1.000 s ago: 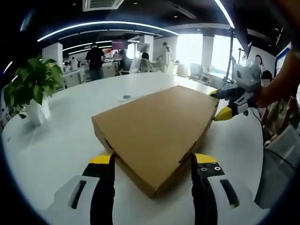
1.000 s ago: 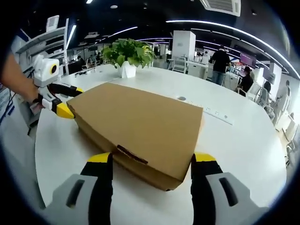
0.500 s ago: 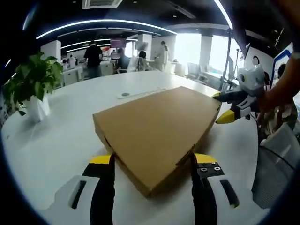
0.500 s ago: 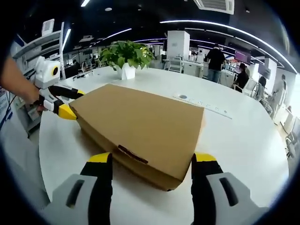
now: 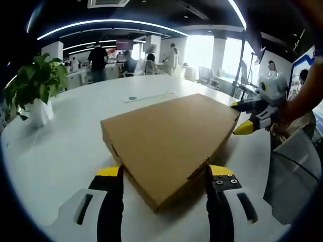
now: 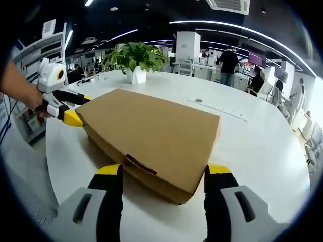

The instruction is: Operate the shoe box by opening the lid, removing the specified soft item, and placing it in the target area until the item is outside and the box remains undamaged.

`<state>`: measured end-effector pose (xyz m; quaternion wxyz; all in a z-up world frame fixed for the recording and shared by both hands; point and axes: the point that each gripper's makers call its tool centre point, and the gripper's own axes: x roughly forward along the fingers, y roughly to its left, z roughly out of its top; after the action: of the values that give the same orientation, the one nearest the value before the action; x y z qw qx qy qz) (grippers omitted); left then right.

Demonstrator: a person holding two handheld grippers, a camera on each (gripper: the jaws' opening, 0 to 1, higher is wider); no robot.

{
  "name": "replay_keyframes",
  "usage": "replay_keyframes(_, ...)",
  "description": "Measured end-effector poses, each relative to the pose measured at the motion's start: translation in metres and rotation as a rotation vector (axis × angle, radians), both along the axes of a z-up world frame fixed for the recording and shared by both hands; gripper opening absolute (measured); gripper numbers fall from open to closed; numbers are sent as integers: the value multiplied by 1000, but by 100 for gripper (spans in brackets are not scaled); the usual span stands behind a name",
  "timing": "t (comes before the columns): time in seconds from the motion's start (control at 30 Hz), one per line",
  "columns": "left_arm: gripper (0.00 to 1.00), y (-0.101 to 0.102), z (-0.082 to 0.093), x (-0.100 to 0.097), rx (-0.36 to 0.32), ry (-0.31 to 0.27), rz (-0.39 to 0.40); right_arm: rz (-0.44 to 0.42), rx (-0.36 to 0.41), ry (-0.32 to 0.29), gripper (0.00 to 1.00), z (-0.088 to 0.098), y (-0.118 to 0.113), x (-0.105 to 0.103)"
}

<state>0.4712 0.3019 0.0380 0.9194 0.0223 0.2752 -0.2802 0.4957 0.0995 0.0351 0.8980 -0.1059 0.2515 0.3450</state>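
flat brown cardboard shoe box (image 5: 169, 138) lies lid-down-shut on the round white tabletop (image 5: 60, 151), long axis running between my two tools. my left gripper (image 5: 164, 174) has its jaws wide apart, straddling one near corner of the box; whether they touch the card i cannot tell. my right gripper (image 6: 162, 171) likewise stands spread about the opposite corner, by the torn tab on the box's side. bare tabletop lies open toward the far edge, where a leafy green plant in a white pot (image 6: 137, 61) stands well apart.
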Motion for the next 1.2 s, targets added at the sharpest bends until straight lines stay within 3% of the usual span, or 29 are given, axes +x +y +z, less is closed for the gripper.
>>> replay_keyframes(0.63, 67, 19, -1, -28, 0, 5, 5, 6, -11, -1, 56, 0, 15, -31)
replay_keyframes(1.2, 66, 29, 0, -35, -8, -2, 11, 17, -18, -3, 55, 0, 24, -36)
